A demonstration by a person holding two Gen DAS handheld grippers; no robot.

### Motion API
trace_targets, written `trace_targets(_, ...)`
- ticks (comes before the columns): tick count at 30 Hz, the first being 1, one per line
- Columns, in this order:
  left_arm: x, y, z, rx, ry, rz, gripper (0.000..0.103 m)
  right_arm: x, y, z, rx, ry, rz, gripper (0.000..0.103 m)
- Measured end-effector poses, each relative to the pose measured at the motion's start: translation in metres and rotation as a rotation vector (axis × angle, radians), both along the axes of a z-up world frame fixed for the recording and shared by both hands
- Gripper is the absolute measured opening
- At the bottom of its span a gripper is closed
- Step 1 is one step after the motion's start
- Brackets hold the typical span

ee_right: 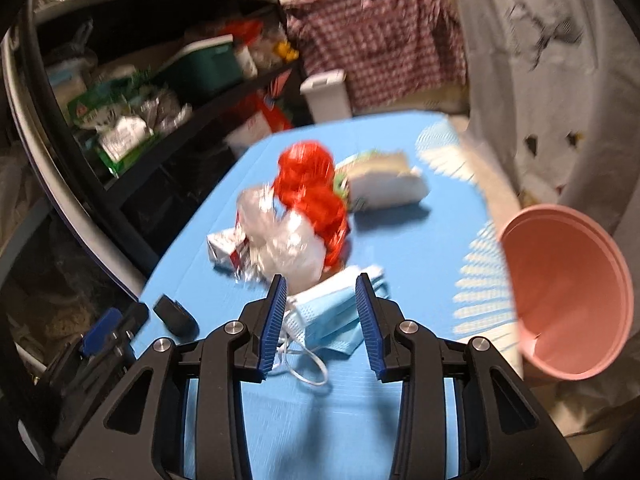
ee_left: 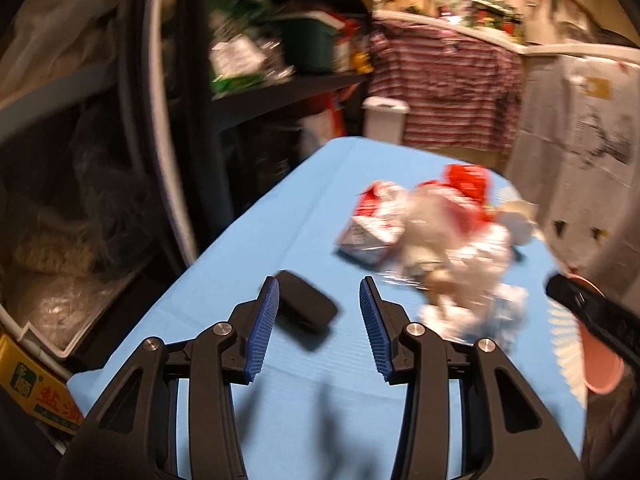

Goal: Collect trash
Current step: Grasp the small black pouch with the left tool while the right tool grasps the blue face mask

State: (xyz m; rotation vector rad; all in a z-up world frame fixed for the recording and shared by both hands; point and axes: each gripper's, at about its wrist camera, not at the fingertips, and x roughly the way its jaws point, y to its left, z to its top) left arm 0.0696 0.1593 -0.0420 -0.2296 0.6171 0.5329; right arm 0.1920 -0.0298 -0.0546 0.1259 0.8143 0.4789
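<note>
My left tongs (ee_left: 318, 312) gaped wide over a black case (ee_left: 306, 307), holding nothing; my right tongs (ee_right: 321, 314) stood wide, straddling a blue mask (ee_right: 334, 322) ungripped.

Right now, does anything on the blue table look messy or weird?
Yes. A heap of crumpled wrappers with a red net bag sits mid-table, and a blue face mask lies rumpled beside it, its loops trailing. A small black object lies apart near the left edge. The pink bin looks empty so far.
</note>
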Motion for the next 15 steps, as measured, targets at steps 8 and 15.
trace_targets(8, 0.018, 0.048, -0.029, -0.124, 0.065, 0.096, 0.047, 0.014, 0.016, -0.035, -0.044, 0.090, 0.010, 0.038)
trace_targets(15, 0.031, 0.056, -0.046, -0.234, 0.087, 0.069, 0.055, 0.021, 0.007, -0.048, -0.056, 0.131, -0.035, 0.038)
